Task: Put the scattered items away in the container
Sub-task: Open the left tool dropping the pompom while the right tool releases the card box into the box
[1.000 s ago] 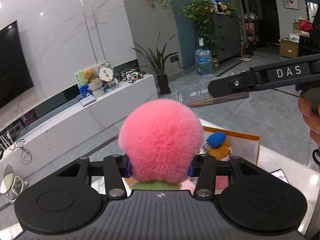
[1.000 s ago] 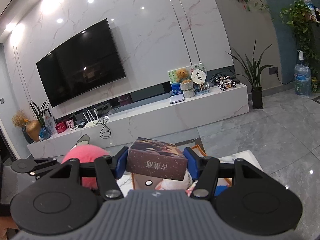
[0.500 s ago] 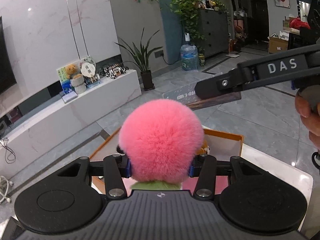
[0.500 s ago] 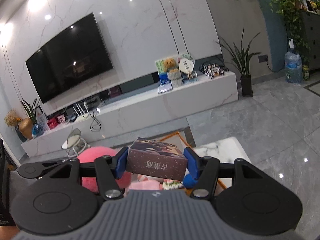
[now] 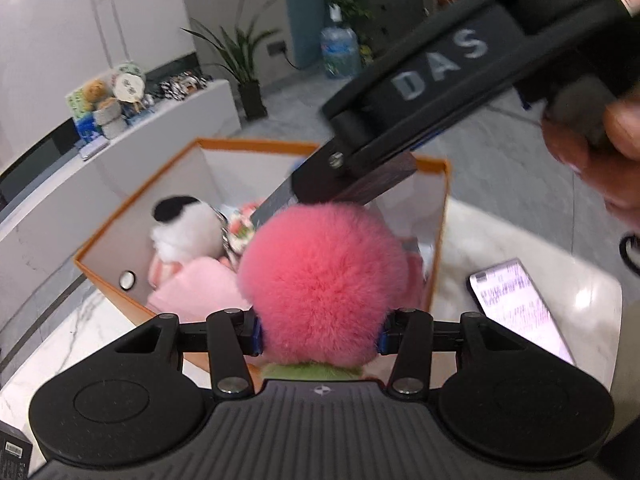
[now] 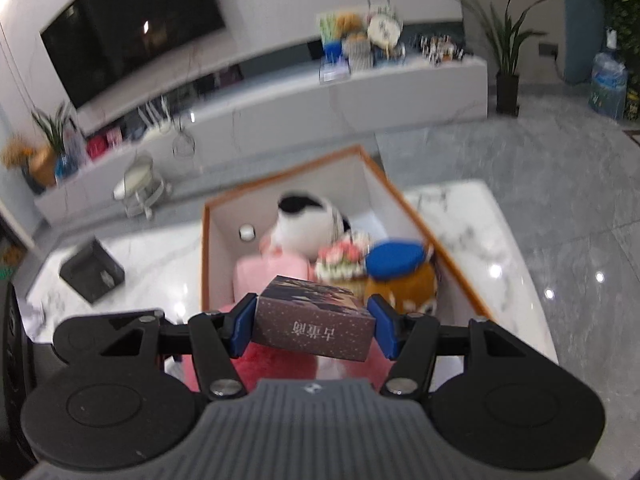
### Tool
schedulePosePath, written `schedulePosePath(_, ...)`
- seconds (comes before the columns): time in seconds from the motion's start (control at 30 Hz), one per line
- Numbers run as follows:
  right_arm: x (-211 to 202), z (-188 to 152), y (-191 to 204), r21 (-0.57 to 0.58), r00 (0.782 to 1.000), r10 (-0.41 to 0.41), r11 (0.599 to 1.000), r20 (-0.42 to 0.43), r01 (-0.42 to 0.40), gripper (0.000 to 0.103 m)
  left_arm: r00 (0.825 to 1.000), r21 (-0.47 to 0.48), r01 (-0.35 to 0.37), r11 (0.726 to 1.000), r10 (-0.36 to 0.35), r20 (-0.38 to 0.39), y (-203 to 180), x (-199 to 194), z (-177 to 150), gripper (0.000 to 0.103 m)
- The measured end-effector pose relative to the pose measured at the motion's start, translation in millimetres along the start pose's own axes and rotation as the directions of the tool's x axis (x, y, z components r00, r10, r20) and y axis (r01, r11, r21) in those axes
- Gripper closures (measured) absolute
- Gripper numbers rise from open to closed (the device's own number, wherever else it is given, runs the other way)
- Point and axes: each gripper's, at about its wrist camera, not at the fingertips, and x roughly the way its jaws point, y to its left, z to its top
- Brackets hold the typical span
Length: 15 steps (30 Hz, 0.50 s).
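Observation:
My left gripper (image 5: 320, 332) holds a fluffy pink plush ball (image 5: 320, 280) with green at its base, low over the near rim of the orange-edged white box (image 5: 248, 144). Its jaws are opening, with the pads still against the fur. My right gripper (image 6: 314, 326) is shut on a dark starry carton with printed characters (image 6: 316, 322), above the same box (image 6: 288, 172). In the left wrist view the carton (image 5: 384, 180) hangs just beyond the ball. Inside lie a black-and-white plush (image 6: 304, 224), a pink item (image 5: 200, 284), a flower bunch (image 6: 344, 258) and a blue-capped brown plush (image 6: 400, 276).
The box stands on a white marble table (image 6: 460, 216). A lit phone (image 5: 520, 308) lies to its right and a black carton (image 6: 92, 276) to its left. A person's hand (image 5: 600, 152) grips the right tool. Behind are a long TV bench and grey floor.
Both grippers have sunk and tipped downward over the orange-edged box, so its inside now shows. The carton in the right gripper has come close above the pink ball.

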Motion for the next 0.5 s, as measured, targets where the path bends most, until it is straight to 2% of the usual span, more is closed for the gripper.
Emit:
schedulePosePath(0.1,9.8,-2.6,-1.4,-0.004,0.998,-0.019,1.0,-0.053,0.019,0.041,1.0,-0.001,0.009,1.0,-0.009,-0.013,-0.4,5.2,-3.4,0.045)
schedulePosePath(0.33,23.0,-5.6,2.7,-0.017,0.994,-0.025,1.0,-0.108,0.023,0.041,0.999,-0.015,0.002,1.0,-0.003,-0.038,7.7,10.9,-1.9,0.04)
schedulePosePath(0.4,25.4,-5.9,6.6,-0.027,0.992,-0.027,0.999,-0.124,0.024,0.04,0.999,-0.018,-0.01,1.0,0.009,-0.043,9.0,11.6,-1.2,0.03)
schedulePosePath(0.47,24.7,-6.1,9.0,-0.036,0.992,-0.031,0.999,-0.126,0.027,0.038,0.999,-0.013,-0.022,1.0,0.022,-0.036,7.5,9.9,-0.5,0.024)
schedulePosePath(0.5,23.0,-5.5,9.8,-0.038,0.993,-0.029,0.999,-0.117,0.025,0.033,0.999,-0.012,-0.029,0.999,0.029,-0.033,7.0,8.5,-0.1,0.019)
